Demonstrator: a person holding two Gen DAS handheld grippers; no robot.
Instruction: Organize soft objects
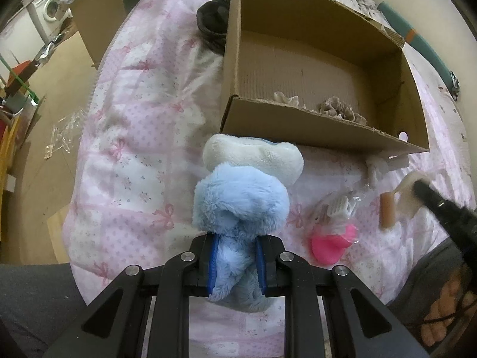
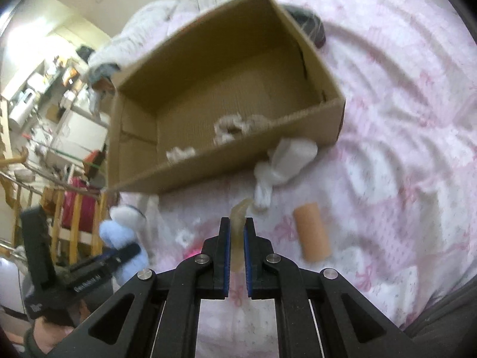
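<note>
My left gripper is shut on a blue and white plush toy and holds it above the bed in front of the cardboard box; the toy also shows in the right wrist view. My right gripper is shut on a thin beige translucent soft piece. The box holds two beige scrunchies. A white soft bundle lies against the box front. An orange-beige cylinder lies on the bedcover to the right.
A pink-and-white bow-patterned bedcover lies under everything. A black item sits left of the box. A pink cup-shaped thing with a white clip lies to the right of the plush. Floor and furniture lie beyond the bed's left edge.
</note>
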